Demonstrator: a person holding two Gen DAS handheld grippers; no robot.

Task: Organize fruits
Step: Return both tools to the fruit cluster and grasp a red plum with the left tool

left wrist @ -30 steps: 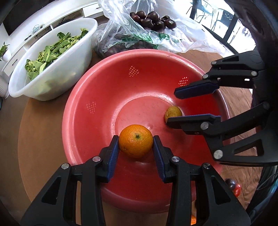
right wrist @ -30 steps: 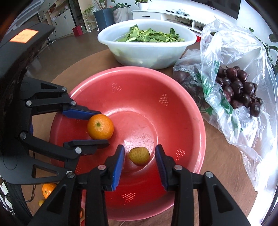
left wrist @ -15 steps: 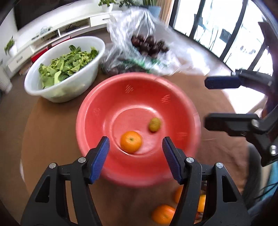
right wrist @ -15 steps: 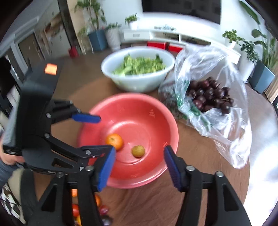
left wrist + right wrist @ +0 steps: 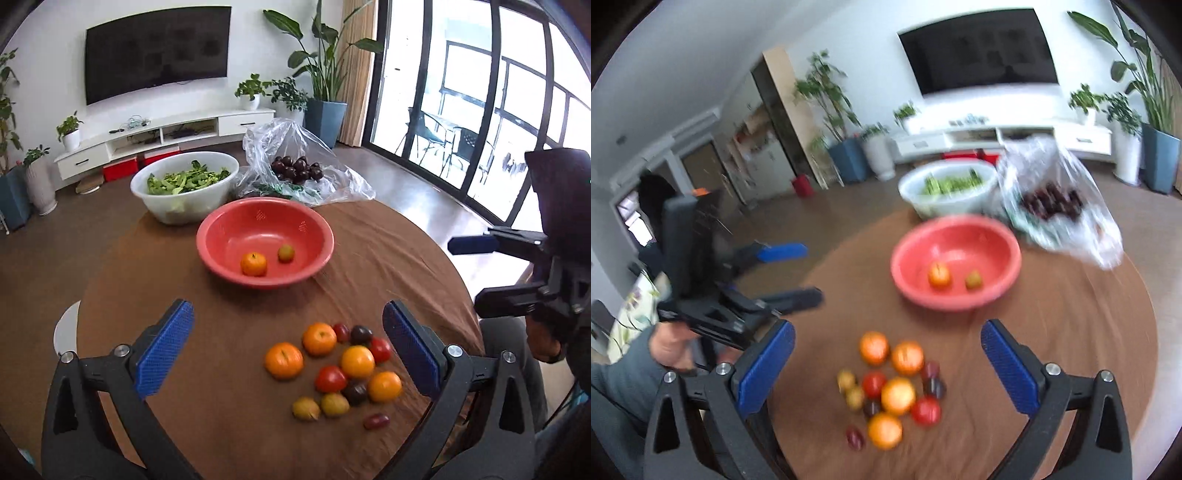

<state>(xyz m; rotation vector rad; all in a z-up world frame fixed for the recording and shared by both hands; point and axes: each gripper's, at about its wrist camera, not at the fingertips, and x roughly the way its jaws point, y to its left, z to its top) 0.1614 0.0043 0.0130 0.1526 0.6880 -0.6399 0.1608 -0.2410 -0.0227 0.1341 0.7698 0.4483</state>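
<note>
Both claws have just been opening, and each has let go of what sat between its pads a moment ago: the orange (image 5: 253, 263) and the small yellow-green fruit (image 5: 286, 253) now lie loose in the bottom of the red bowl (image 5: 207, 240), side by side and apart from each other. Since then both claws have pulled back and up from the bowl, so the view takes in the whole round tabletop (image 5: 388, 251).

That reads as one delivery finished for each hand, with two fruits sorted and the rest waiting. The remaining pile of fruit (image 5: 343, 365), oranges, red tomatoes, dark plums and small yellow ones, sits in a loose cluster on the near side of the tabletop, well apart from the bowl.

The left claw (image 5: 288, 350) stands spread wide, nothing between its blue pads, hanging over the near tabletop with the pile below it. The right claw (image 5: 886, 369) is likewise spread wide and empty, above the same pile; its view is blurred. Neither touches any fruit.
</note>
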